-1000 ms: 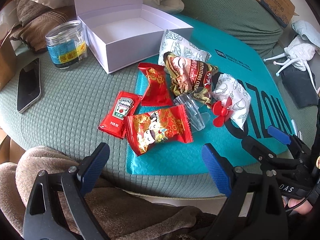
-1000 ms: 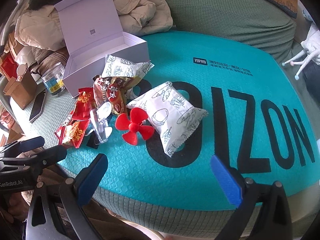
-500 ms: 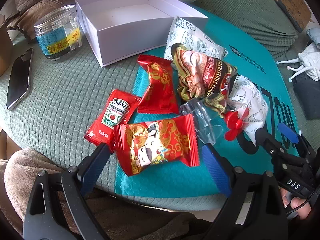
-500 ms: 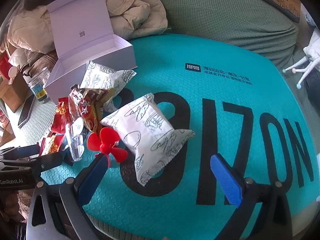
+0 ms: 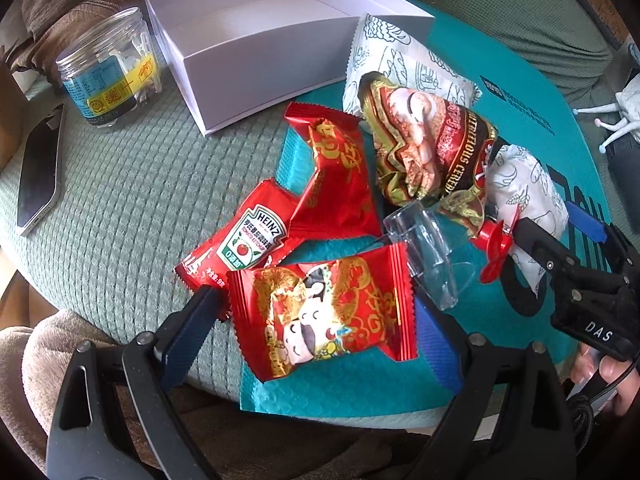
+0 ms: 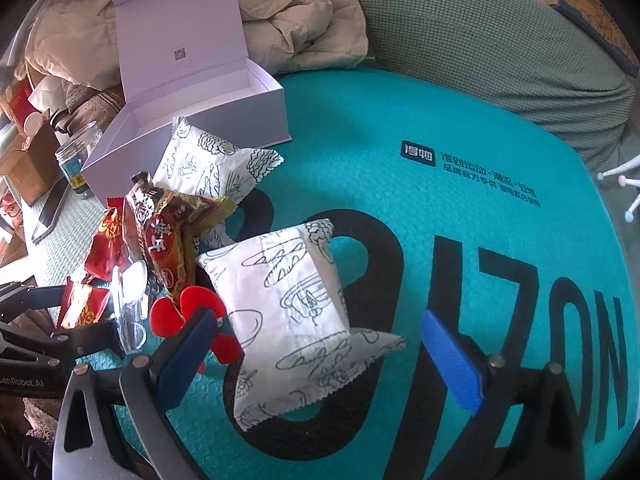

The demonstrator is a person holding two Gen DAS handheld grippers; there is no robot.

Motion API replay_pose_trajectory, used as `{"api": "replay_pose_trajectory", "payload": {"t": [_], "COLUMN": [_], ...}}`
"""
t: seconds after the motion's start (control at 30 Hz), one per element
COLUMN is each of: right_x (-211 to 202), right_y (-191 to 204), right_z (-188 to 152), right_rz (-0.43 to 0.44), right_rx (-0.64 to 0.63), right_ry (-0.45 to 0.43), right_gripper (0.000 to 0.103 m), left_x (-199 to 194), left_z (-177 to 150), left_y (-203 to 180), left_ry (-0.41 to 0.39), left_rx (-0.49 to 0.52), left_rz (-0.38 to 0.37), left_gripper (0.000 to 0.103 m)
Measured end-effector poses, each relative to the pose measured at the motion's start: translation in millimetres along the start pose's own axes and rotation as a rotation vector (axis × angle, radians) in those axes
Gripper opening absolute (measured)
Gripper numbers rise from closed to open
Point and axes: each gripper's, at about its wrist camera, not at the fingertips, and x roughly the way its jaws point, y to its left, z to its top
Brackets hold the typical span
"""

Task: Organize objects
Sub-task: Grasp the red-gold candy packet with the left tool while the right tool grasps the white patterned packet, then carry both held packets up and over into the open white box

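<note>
Snack packets lie heaped on a teal mat [image 5: 336, 388] before an open white box [image 5: 256, 40]. My left gripper [image 5: 316, 332] is open, its jaws on either side of a red cartoon packet [image 5: 324, 312], not closed on it. Beside it lie a Heinz ketchup sachet [image 5: 244, 244], another red packet [image 5: 340, 176], a brown cereal packet [image 5: 428, 144], a clear plastic piece [image 5: 432, 256] and a red fan [image 6: 192, 320]. My right gripper [image 6: 320, 356] is open around a white printed packet [image 6: 296, 312]. A second white packet [image 6: 208, 164] lies by the box [image 6: 192, 80].
A clear jar [image 5: 108, 68] and a phone [image 5: 40, 172] lie left of the box on the green cover. Jackets [image 6: 300, 16] are piled behind. A brown blanket [image 5: 60, 360] lies at the near edge. The mat's right half [image 6: 500, 240] carries black letters.
Both grippers moved forward. The left jaws now flank the red cartoon packet; the right jaws now flank the white printed packet. Both stay open.
</note>
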Motion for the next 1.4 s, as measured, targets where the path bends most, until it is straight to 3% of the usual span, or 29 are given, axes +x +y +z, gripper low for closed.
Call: {"api": "replay_pose_trajectory", "payload": {"t": [0.13,0.23,0.33,0.4,0.47,0.63,0.67,0.9,1.4], "right_x": [6,7,6,5,4,0,-2,-19,-60], "right_y": [-4,-9,-9,-5,-3,-4,-4,-7,5], "right_z": [0,-2,-3,-4,-5,-8,-9,-14,-13], "right_rz": [0.048,0.115,0.156,0.145,0.139,0.139,0.135,0.109,0.096], "right_rx": [0.018,0.045,0.045,0.027,0.020,0.064,0.065,0.081,0.054], "right_ry": [0.006,0.010,0.002,-0.002,-0.010,-0.005,-0.006,-0.032,-0.093], "right_gripper": [0.101,0.087,0.063,0.060,0.058,0.057,0.057,0.057,0.057], "left_x": [2,2,0,0,-2,-6,-7,-12,-34], "left_z": [4,5,5,6,6,8,8,9,12], "left_y": [-3,-5,-7,-7,-7,-9,-11,-21,-38], "left_ry": [-0.005,-0.015,-0.028,-0.033,-0.042,-0.059,-0.060,-0.082,-0.156], "left_rx": [0.001,0.006,0.009,0.005,-0.004,-0.005,-0.002,0.013,0.042], "left_rz": [-0.001,0.007,0.009,0.005,0.006,-0.015,-0.018,-0.060,-0.063], "left_gripper": [0.092,0.086,0.078,0.075,0.066,0.055,0.048,0.040,0.039]}}
